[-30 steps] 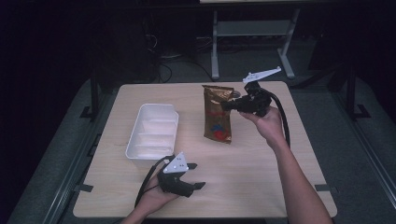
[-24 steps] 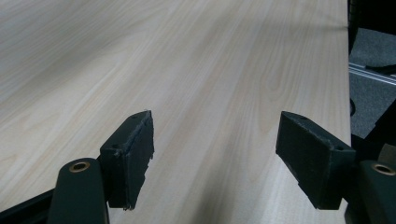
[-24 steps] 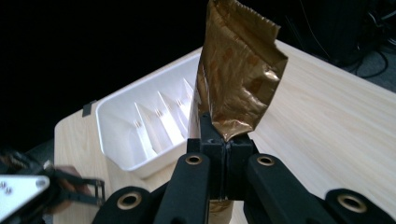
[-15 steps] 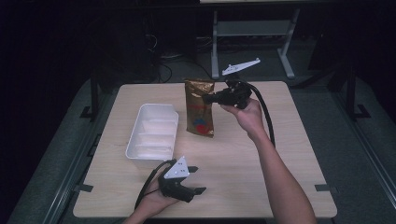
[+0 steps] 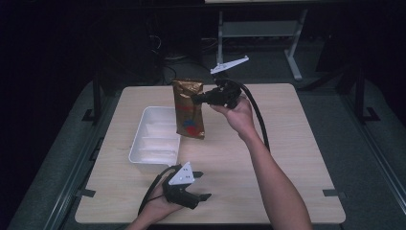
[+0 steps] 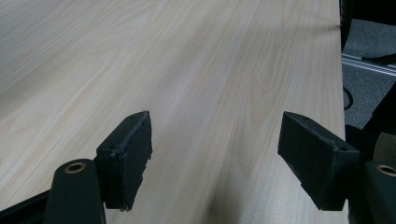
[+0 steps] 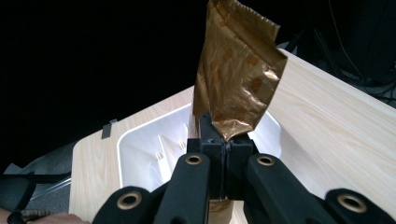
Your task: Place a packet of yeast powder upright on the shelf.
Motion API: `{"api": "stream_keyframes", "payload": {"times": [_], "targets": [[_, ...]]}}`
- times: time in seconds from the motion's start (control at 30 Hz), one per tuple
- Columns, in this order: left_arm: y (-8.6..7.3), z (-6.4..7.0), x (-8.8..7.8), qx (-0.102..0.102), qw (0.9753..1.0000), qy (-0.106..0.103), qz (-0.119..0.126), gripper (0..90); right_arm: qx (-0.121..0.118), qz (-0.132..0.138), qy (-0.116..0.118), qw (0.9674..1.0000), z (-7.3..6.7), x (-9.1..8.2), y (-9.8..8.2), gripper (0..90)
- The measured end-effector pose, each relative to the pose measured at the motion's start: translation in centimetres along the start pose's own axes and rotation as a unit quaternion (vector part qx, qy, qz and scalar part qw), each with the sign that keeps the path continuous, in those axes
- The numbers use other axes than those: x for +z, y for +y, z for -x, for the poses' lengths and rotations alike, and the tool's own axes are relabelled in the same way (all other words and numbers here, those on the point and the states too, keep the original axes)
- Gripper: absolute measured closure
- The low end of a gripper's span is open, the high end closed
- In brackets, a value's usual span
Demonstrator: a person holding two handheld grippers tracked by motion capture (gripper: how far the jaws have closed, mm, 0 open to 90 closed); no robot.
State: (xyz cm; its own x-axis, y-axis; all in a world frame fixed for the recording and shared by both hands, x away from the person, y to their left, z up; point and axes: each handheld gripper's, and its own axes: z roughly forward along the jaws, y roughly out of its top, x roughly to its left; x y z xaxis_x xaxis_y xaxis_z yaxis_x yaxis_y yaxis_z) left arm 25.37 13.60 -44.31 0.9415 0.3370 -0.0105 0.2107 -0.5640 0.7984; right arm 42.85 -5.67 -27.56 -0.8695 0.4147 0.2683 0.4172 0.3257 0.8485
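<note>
A gold-brown foil pouch (image 5: 188,109) with a red and blue print hangs in the air above the table, beside the right rim of a white tray (image 5: 155,135). My right gripper (image 5: 197,99) is shut on the pouch's upper edge, held level from the right. In the right gripper view the crumpled pouch (image 7: 238,70) rises from between the closed jaws of my right gripper (image 7: 225,140), with the tray (image 7: 140,154) behind it. My left gripper (image 5: 201,186) rests at the table's near edge, open. In the left gripper view the left gripper (image 6: 215,149) holds nothing, with bare wood between its pads.
The light wooden table (image 5: 297,143) stands on a dark floor. A metal frame (image 5: 258,33) and cables lie beyond its far edge. The right gripper's cable (image 5: 256,115) arcs over the right forearm.
My right gripper has carried the pouch leftward from the table's middle right to beside the tray, slightly higher. The left gripper has stayed in place.
</note>
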Motion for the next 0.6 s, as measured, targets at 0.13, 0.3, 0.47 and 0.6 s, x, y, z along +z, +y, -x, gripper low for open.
{"api": "stream_keyframes", "payload": {"times": [0.13, 0.3, 0.47, 0.6], "targets": [[0.0, 0.0, 0.0, 0.000, 1.0000, 0.000, 0.001, 25.2, -0.002, -0.002, 0.006, 1.0000, -0.3, 0.7, 0.3, 89.1], [-0.1, 0.0, -0.1, -0.002, 1.0000, 0.001, 0.001, 24.8, -0.003, -0.002, 0.017, 0.9998, -0.7, 1.6, 0.5, 89.1], [-0.2, -0.2, -0.1, -0.002, 1.0000, 0.001, 0.000, 24.4, -0.006, -0.004, 0.025, 0.9997, -1.1, 2.4, 0.8, 89.1], [-0.2, -0.2, -0.2, 0.000, 1.0000, 0.001, -0.001, 24.3, -0.005, -0.007, 0.033, 0.9994, -1.5, 3.1, 0.9, 89.0]]}}
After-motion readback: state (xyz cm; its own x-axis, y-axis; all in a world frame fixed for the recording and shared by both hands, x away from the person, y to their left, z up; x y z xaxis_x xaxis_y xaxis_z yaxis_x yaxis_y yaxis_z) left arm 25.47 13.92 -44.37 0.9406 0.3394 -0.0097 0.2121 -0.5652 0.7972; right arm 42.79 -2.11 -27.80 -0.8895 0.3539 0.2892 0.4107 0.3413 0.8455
